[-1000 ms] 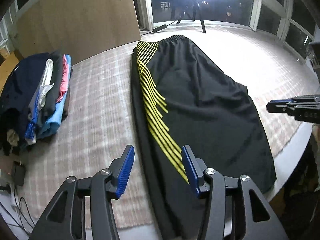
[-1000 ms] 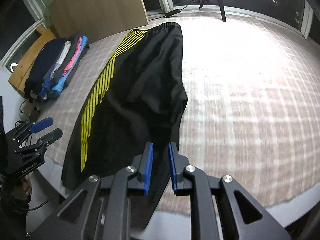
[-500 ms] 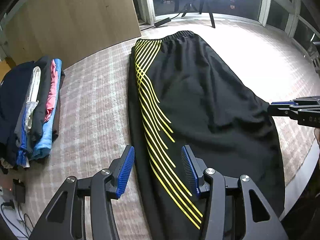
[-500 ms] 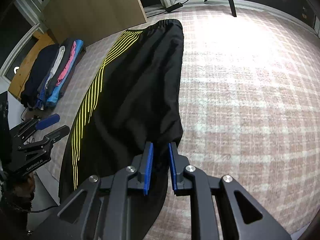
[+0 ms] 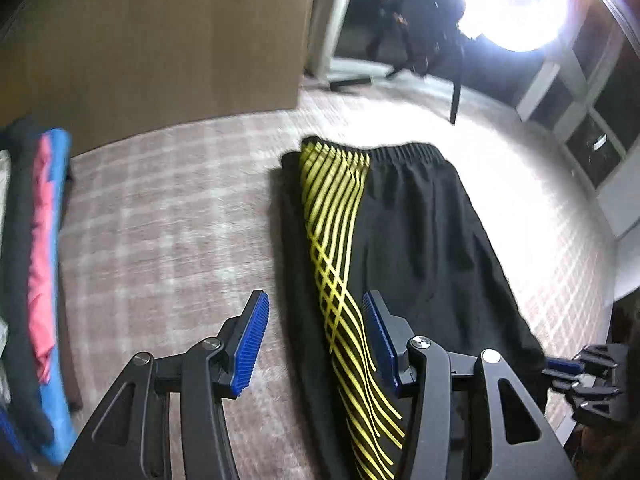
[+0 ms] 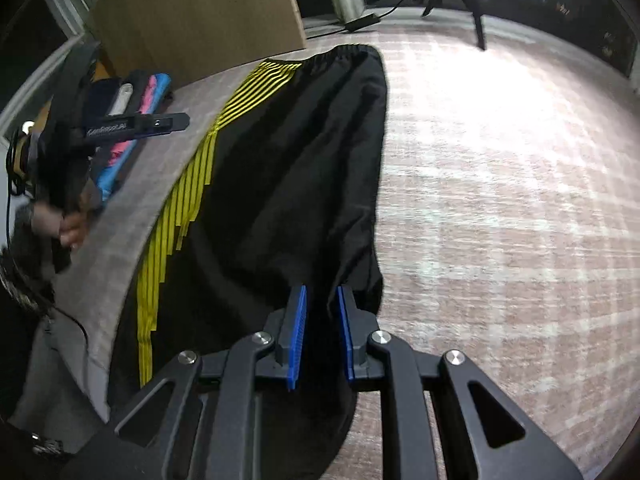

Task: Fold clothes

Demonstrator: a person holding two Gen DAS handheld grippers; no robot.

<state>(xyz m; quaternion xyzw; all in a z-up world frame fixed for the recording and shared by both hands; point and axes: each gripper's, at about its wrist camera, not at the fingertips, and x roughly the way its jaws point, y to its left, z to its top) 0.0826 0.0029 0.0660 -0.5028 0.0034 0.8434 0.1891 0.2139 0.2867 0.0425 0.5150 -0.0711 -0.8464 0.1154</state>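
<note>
A dim room with dark windows and one bright lamp holds a counter under a checked cloth, its near edge curving below both cameras. Nearest, the right gripper has its jaws nearly together on the near right corner of the black shorts, a fold of dark cloth pinched between the blue pads. The left gripper hangs just above the shorts' left side with its jaws wide apart, holding nothing, the yellow stripes running between them. The shorts lie lengthwise away from the person, hem end draped over the near edge, waistband at the far end and lying flat. To the left, well apart from them, a stack of folded clothes sits by the counter's side, with a brown board standing behind. By my reading the step in hand is gripping the hem end for a fold toward the waistband: one corner is held, the other is not. The next move seems to call for the left jaws to come down and close on the striped hem corner, level with the right, so both corners lift together and the fold lands square. There is plenty of bare cloth to the right and beyond the waistband; the left is tighter because of the stack, and the hanging hem could slide off the near edge if released.
</note>
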